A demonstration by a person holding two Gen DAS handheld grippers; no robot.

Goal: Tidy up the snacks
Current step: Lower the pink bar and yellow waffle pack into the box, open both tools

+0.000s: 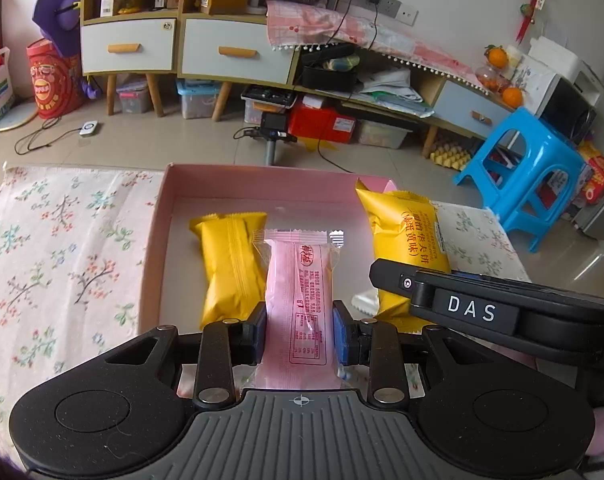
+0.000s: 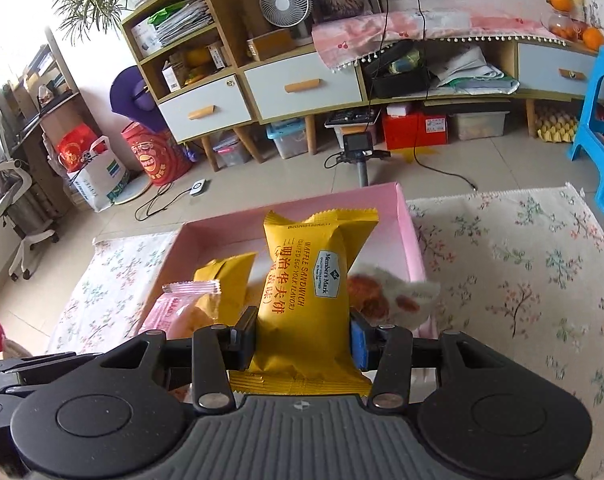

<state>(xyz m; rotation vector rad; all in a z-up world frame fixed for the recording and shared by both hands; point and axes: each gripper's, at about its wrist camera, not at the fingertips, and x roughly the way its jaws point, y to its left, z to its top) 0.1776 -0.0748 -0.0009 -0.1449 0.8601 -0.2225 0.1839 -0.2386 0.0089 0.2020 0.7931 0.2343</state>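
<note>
While my left gripper (image 1: 298, 330) pinches the pink snack (image 1: 297, 296) and my right gripper (image 2: 303, 342) pinches the yellow waffle packet (image 2: 304, 300) above the pink box (image 1: 157, 216), I fear both grippers may collide, being so near.

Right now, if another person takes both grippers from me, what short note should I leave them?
Left gripper: jaws shut on the pink snack packet, held over the pink box.
Right gripper: jaws shut on the yellow waffle sandwich packet, also at the box.
Done: one yellow packet lies in the box.
Left: put down both held packets; a white snack packet sits at the box's right side.
</note>
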